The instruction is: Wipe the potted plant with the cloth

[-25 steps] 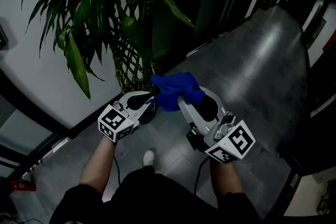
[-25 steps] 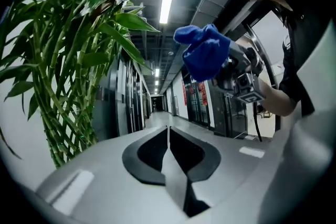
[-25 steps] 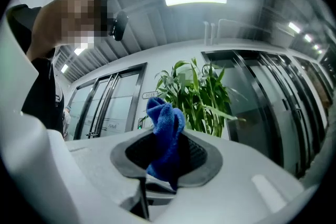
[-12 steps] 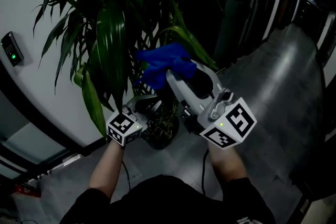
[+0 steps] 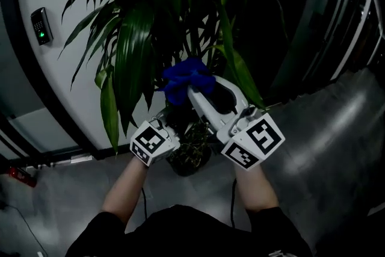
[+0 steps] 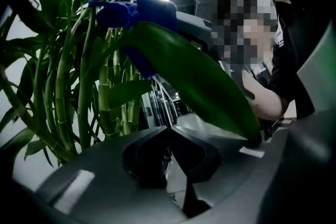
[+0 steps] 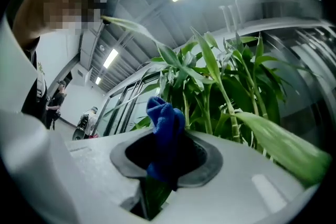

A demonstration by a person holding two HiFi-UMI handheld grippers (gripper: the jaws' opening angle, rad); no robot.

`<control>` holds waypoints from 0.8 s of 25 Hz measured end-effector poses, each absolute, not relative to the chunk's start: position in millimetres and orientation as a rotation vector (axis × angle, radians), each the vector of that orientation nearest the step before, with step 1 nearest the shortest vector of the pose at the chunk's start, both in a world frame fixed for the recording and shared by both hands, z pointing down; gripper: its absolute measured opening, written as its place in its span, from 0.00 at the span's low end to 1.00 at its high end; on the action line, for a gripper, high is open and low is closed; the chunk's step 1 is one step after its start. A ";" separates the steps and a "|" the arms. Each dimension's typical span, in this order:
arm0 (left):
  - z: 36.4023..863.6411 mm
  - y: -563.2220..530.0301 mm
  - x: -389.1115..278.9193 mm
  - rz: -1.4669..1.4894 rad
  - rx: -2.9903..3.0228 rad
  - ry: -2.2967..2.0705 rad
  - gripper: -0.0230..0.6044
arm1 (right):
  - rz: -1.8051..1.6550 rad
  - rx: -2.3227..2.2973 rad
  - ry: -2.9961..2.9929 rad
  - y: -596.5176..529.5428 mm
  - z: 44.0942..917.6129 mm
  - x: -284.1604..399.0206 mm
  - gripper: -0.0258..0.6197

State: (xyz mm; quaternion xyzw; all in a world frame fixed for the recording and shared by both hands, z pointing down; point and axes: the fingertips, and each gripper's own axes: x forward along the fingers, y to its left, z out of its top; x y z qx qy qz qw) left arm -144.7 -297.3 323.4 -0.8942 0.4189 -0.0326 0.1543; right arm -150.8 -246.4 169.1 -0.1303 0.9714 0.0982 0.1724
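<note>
The potted plant [image 5: 150, 27] has long green leaves and cane stalks [image 6: 63, 107] above a dark pot [image 5: 189, 156]. My right gripper [image 5: 191, 90] is shut on the blue cloth [image 5: 187, 78], raised among the leaves at the plant's middle. In the right gripper view the cloth [image 7: 164, 128] bunches out of the jaws, and a strip of green leaf [image 7: 152, 194] shows between them under it. My left gripper [image 5: 168, 120] sits lower left of the cloth, partly hidden by leaves. In its own view the left gripper [image 6: 168, 131] has its jaws together with nothing between, and a broad leaf [image 6: 194, 76] crosses just above them.
A pale wall with a card reader [image 5: 40, 26] stands behind the plant at the left. Grey shiny floor [image 5: 337, 129] runs to the right beside dark glass panels [image 5: 313, 27]. A small red thing [image 5: 18, 176] lies on the floor at the far left. Distant people [image 7: 55, 102] show in a corridor.
Both grippers have risen from beside the pot into the foliage. The blue cloth went up with the right gripper and now sits among the leaves.
</note>
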 end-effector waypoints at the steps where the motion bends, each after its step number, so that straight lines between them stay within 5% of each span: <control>1: 323.2 -296.4 -144.3 -0.102 -2.545 1.224 0.07 | 0.283 -0.344 2.771 -246.3 173.1 -152.4 0.21; 20: 325.2 -287.5 -151.6 -0.226 -2.369 1.361 0.07 | 0.323 -0.137 2.920 -234.9 242.0 -159.7 0.21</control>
